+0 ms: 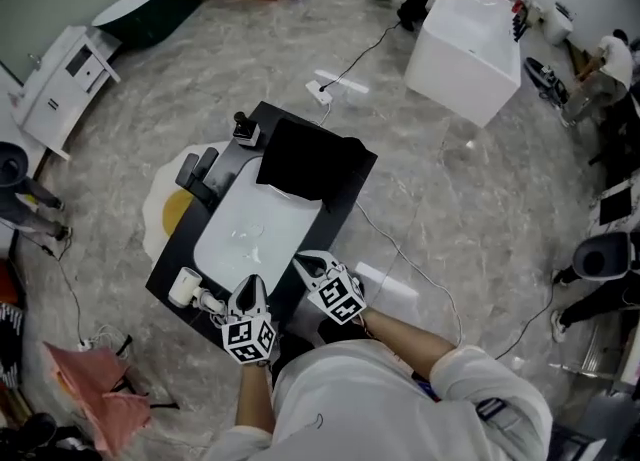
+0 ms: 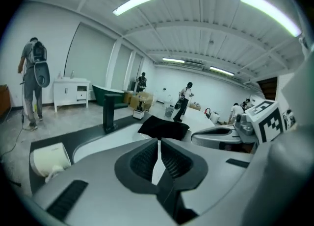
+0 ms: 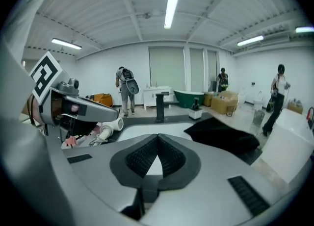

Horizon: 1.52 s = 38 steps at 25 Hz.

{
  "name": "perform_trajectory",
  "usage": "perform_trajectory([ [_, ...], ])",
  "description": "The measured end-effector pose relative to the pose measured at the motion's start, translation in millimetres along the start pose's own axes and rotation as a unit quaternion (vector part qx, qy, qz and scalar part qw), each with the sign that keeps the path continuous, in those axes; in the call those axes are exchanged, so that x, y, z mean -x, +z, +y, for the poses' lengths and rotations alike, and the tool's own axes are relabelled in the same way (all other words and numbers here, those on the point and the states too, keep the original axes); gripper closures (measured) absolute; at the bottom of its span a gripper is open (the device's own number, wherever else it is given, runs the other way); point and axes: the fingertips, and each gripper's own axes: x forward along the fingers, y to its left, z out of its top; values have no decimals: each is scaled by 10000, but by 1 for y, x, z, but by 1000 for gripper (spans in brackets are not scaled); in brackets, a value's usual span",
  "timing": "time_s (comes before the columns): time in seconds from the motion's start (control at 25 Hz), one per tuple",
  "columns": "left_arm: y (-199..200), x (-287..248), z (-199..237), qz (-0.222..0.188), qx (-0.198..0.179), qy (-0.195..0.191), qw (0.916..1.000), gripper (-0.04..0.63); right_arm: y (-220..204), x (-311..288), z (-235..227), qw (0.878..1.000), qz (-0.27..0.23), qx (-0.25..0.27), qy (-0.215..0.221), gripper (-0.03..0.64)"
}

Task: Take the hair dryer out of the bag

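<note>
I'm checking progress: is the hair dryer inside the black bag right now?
No, the white hair dryer lies on the counter's near corner, well apart from the black bag at the far end.

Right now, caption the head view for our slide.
Shut and empty, the left gripper and right gripper hover over the counter's near end; hair dryer beside them, black bag at the far end.

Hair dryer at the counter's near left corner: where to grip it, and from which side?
Probably the narrower part, not the barrel. The hair dryer lies on its side on the counter. Its fat barrel is toward the left edge, and the slimmer part points toward the left gripper. Come in from the near side with that gripper. Its jaws are shut, so open them first.
</note>
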Motion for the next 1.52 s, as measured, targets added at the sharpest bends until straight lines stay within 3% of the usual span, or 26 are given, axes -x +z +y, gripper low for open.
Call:
perform_trajectory([
  [0.12,30,2,0,-290,-261,-111,9992,560,44,8,-20,9976,-543,283,-327,618],
  [0.32,87,28,17,-826,-185,-101,9964,560,116,22,-45,9905,-1139,-124,-758,618],
  [0.44,140,49,35,-1384,-220,34,9901,561,173,26,-34,9835,-1617,-33,-814,618],
  [0.6,190,75,47,-1872,-662,132,9800,560,228,45,-6,9706,-2230,144,-894,618],
  [0.76,197,96,47,-1966,-855,301,9763,561,241,59,19,9662,-2304,558,-1017,618],
  [0.88,198,110,55,-2090,-779,437,9738,560,243,60,32,9653,-2283,708,-1052,618],
  [1.52,186,112,48,-1984,-816,274,9763,561,228,66,31,9668,-2199,557,-1177,618],
])
